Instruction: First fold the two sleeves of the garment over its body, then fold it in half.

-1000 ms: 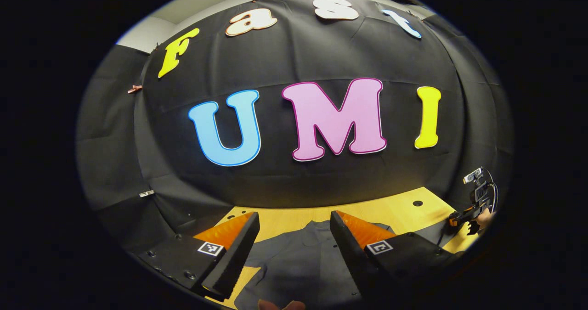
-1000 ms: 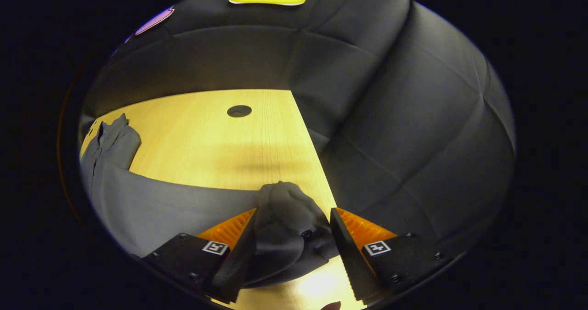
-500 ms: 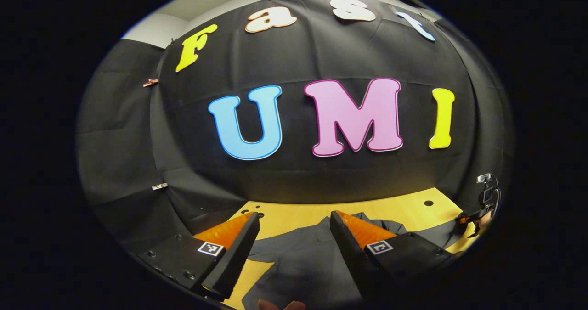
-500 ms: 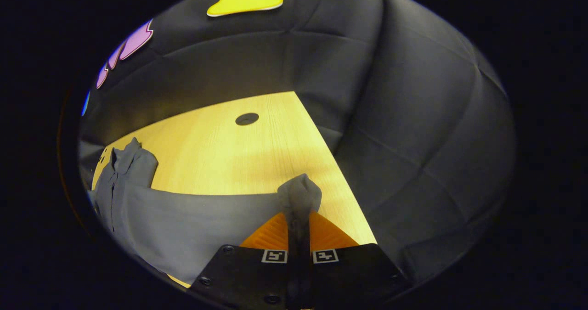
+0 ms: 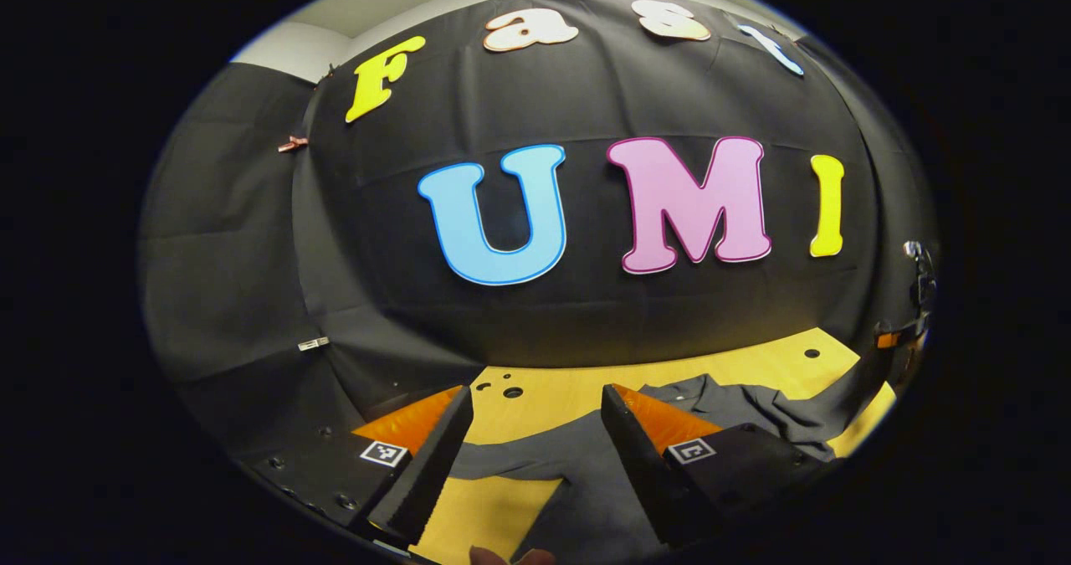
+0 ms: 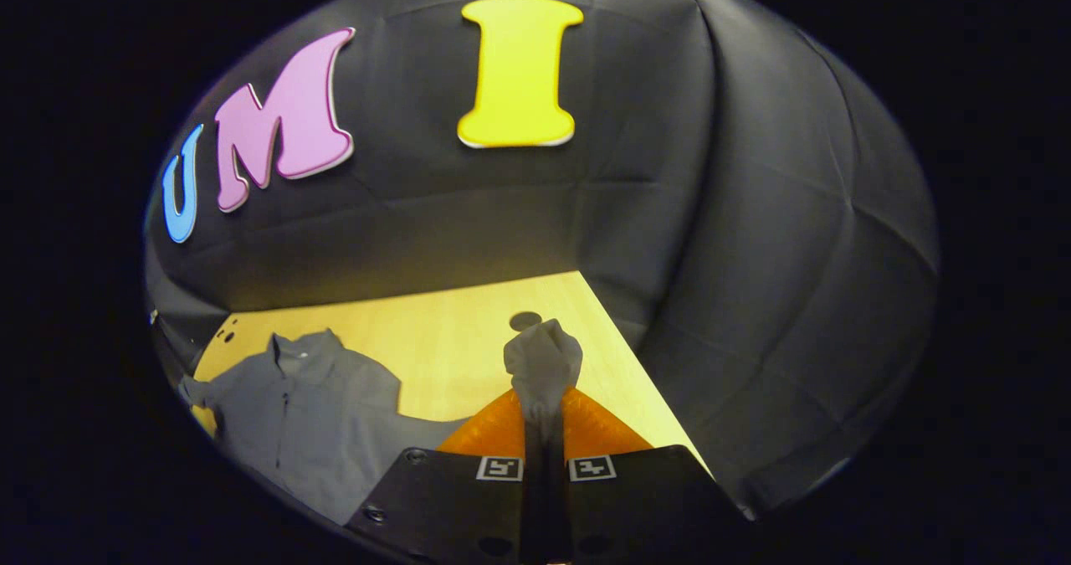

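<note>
Right gripper (image 6: 542,410) clamped on grey shirt sleeve cuff (image 6: 542,356), lifted above pale wooden table (image 6: 452,339); left gripper (image 5: 535,431) gaping over grey button-up shirt (image 5: 586,473); thin pinch, could slip mid-fold, sleeve dropping crooked.

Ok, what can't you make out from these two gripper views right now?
- Right gripper: the pinched grey shirt sleeve, its lower end hidden between the fingers.
- Grey shirt: hem cut off at the left gripper view's bottom edge.
- Left gripper: height above the wooden table unclear.
</note>
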The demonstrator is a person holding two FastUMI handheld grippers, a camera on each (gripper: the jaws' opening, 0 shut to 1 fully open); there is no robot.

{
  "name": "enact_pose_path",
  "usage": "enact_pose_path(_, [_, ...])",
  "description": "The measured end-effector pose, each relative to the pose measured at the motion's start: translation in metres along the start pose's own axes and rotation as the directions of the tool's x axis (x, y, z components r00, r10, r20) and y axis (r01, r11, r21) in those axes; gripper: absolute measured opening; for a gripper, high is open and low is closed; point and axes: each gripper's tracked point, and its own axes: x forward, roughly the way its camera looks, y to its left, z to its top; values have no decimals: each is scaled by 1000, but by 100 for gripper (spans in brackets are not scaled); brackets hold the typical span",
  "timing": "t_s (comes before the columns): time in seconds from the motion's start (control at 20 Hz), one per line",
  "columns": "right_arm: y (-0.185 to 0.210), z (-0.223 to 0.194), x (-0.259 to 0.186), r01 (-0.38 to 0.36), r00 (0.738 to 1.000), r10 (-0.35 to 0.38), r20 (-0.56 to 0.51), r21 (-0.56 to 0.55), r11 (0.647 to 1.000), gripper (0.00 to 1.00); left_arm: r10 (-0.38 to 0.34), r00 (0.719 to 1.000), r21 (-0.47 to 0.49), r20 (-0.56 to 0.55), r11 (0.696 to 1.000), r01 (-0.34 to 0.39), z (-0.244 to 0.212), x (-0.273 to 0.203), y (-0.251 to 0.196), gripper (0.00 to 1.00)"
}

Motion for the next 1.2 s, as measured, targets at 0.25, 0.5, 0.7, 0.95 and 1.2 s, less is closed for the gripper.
enact_pose_path(0.25, [53,43,-54,4,996,-2,88,-30,1000,5,2,1000,-30,-25,1000,-3,-39,23,71,97])
enact_pose_path(0.5, [121,72,-92,-38,989,45,143,-46,998,5,29,998,-30,-62,999,-31,-86,53,138,97])
enact_pose_path(0.7, [180,80,-109,-99,981,109,160,-66,993,5,46,993,-25,-108,998,-49,-128,79,181,97])
enact_pose_path(0.95, [249,79,-116,-168,972,182,152,-100,981,5,65,985,-20,-160,997,-69,-175,110,222,97])
enact_pose_path(1.2, [310,67,-117,-226,962,242,126,-125,966,5,61,973,-41,-221,997,-72,-218,140,242,97])
